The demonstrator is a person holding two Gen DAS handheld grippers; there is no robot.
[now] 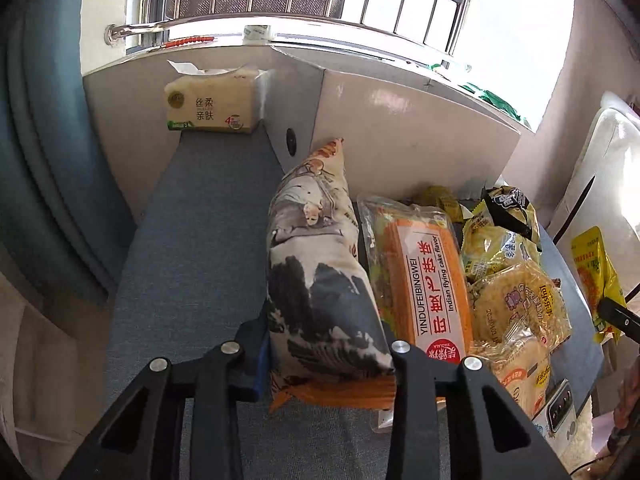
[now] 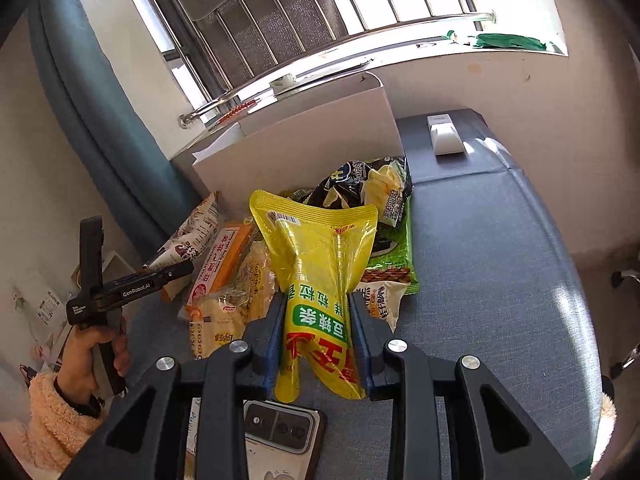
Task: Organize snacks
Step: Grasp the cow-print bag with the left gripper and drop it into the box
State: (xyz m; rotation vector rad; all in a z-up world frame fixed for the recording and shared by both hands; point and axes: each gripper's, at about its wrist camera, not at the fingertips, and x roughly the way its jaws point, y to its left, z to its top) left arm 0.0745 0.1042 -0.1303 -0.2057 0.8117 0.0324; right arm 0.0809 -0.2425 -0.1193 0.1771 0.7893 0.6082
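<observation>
Here the left claw pinches the ink-print bag, right claw clamps the yellow pouch, hiding its base.

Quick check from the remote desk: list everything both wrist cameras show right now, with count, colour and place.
ink-print snack bag: 1, white and grey, between the left gripper's fingers, on the blue-grey pad
orange cake pack: 1, orange, right beside that bag
round biscuit packs: at least 2, pale yellow, in the snack pile
black-and-yellow bags: 2 or so, back of pile
green pack: 1, under the pile's right edge
yellow pouch: 1, yellow, clamped in the right gripper
tissue pack: 1, beige, far corner
white box: 1, far end of pad
phone: 1, near edge
left gripper: black, shut on bag
right gripper: black
hand: 1, fleecy sleeve, holding left gripper
</observation>
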